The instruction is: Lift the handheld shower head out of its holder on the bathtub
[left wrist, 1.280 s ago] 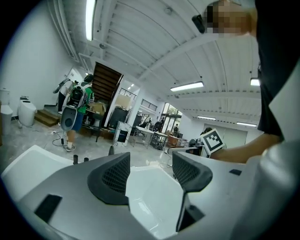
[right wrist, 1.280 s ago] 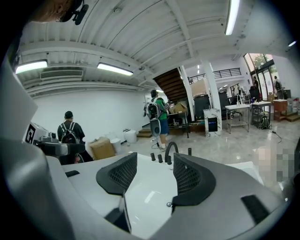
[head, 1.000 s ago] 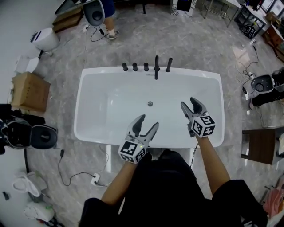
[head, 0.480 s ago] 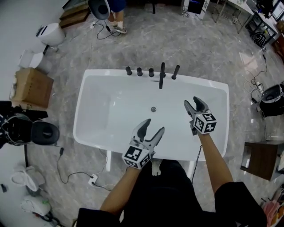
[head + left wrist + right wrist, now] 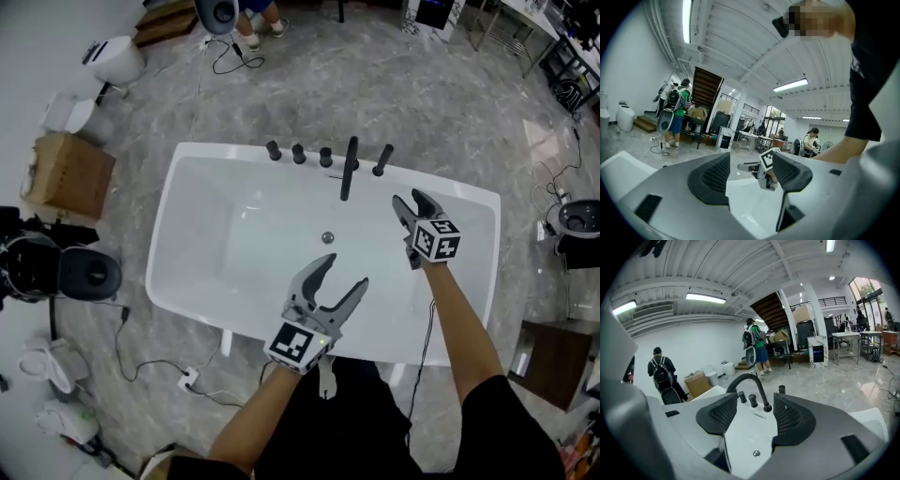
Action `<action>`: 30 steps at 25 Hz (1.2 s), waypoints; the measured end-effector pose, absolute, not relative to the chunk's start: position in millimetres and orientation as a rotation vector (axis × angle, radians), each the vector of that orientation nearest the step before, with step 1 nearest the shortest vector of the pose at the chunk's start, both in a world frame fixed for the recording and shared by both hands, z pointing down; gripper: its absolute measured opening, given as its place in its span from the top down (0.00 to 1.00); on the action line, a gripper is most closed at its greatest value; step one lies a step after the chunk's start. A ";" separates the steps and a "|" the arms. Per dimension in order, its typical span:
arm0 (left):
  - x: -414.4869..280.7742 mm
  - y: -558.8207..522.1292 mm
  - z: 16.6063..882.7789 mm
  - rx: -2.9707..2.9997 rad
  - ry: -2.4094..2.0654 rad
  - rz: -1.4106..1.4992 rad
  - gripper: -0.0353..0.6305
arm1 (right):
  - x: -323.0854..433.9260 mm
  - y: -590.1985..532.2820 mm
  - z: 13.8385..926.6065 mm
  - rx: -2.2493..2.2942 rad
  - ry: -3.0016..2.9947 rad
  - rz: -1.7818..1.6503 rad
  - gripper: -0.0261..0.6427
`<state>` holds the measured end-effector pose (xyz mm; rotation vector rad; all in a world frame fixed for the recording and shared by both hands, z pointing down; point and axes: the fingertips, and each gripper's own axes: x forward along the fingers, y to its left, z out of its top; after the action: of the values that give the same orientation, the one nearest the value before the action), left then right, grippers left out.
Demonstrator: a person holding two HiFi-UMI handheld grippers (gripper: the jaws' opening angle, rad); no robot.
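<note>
shower head just beyond right gripper, apart

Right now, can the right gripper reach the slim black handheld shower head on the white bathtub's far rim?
Probably yes: the right gripper is open, empty and near the black shower head, nothing between them; the curved black spout stands to its left.

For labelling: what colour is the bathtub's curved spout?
Black; the spout shows best in the right gripper view.
</note>
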<state>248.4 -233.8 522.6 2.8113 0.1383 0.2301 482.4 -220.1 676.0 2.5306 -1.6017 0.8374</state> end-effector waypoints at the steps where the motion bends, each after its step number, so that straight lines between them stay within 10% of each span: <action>1: 253.6 -235.2 525.7 2.799 0.134 0.224 0.56 | 489.8 -224.4 684.5 2.528 -1.602 0.844 0.65; 30: 314.0 -273.4 609.3 2.740 0.099 0.176 0.56 | 631.7 -334.0 829.6 2.378 -1.515 0.642 0.63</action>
<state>314.0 -273.4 609.3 2.7396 0.0988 0.1764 631.7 -334.0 829.6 2.3784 -1.5149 0.6424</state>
